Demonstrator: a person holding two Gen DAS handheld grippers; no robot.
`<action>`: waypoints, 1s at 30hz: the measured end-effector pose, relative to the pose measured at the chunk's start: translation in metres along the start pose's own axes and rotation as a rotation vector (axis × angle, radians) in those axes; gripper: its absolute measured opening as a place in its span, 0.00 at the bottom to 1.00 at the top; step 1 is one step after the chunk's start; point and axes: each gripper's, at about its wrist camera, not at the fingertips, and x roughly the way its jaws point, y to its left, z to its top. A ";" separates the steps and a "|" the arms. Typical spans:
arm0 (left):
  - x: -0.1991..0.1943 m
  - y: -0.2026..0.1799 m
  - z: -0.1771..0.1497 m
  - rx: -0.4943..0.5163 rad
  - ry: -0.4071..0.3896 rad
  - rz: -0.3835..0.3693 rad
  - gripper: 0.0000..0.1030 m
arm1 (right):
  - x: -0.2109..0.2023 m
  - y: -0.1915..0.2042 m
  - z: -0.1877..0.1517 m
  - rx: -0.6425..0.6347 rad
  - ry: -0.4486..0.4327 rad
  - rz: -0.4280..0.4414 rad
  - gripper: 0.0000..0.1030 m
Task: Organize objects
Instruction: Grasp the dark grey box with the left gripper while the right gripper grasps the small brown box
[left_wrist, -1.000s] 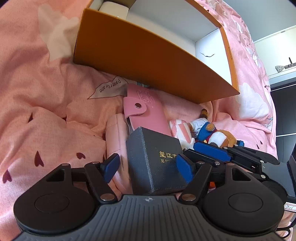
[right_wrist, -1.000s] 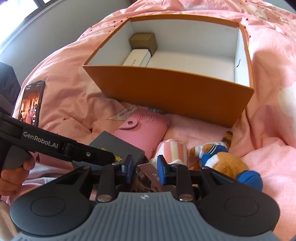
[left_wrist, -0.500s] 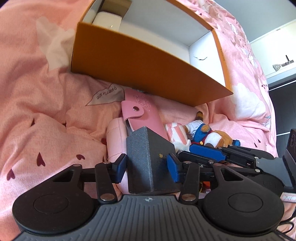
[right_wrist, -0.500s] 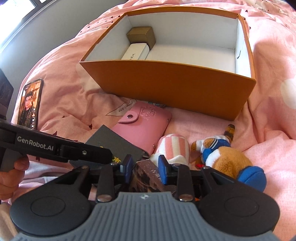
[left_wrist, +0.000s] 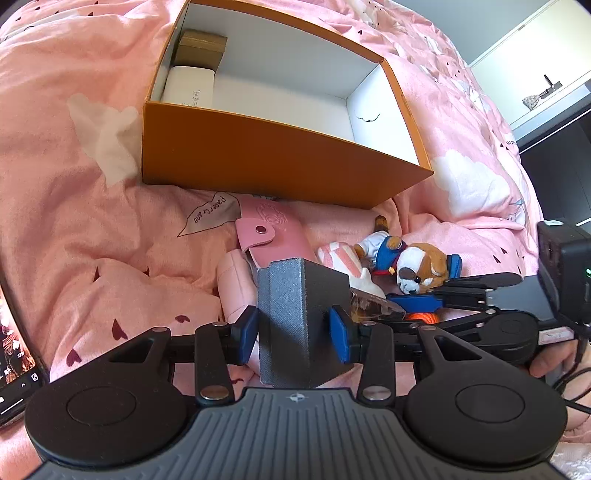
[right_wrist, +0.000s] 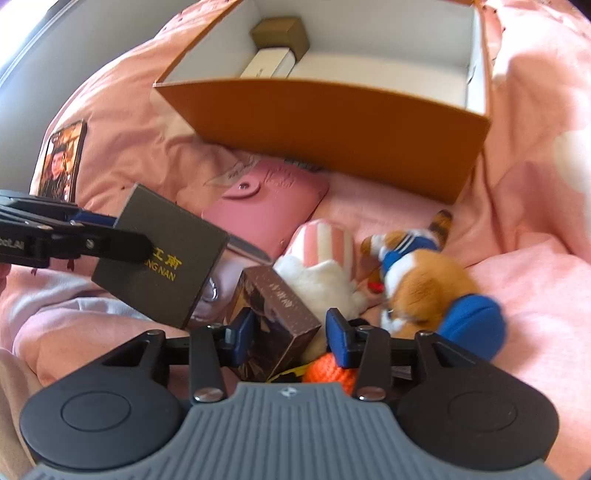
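On my left, the left gripper (left_wrist: 293, 328) points toward twelve o'clock with its blue pads clamped on the sides of a dark grey box (left_wrist: 301, 314), which it carries tilted above the bedding; from the right wrist camera that box (right_wrist: 162, 254) shows gold lettering and sits at ten o'clock. The right gripper (right_wrist: 290, 336) also points forward, its jaws pinching a small brown patterned box (right_wrist: 275, 321) held corner-up between the pads. Just beyond the tools, at twelve o'clock, a pink wallet (left_wrist: 271, 240) lies flat, and at one o'clock lie a pink striped plush (left_wrist: 341, 256) and a plush dog (left_wrist: 410, 264) in blue. An orange knitted thing (right_wrist: 330, 371) peeks out beneath my right fingers. Farther on stands the open orange box (left_wrist: 280, 162), with a white case (left_wrist: 188, 86) and a gold box (left_wrist: 201, 46) in its far-left corner. Everything rests on a rumpled pink duvet (left_wrist: 92, 229); a phone (right_wrist: 61, 162) lies at nine o'clock, and white cabinets (left_wrist: 532, 70) stand at two.
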 end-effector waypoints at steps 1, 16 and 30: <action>0.000 0.000 -0.001 0.002 0.004 0.000 0.46 | 0.003 -0.001 0.000 0.013 0.010 0.009 0.47; 0.004 0.009 -0.014 -0.007 0.046 0.020 0.46 | 0.004 0.002 -0.009 0.100 -0.024 0.105 0.33; -0.010 0.000 -0.013 0.024 -0.046 -0.001 0.45 | -0.010 0.007 -0.019 0.105 -0.103 0.090 0.26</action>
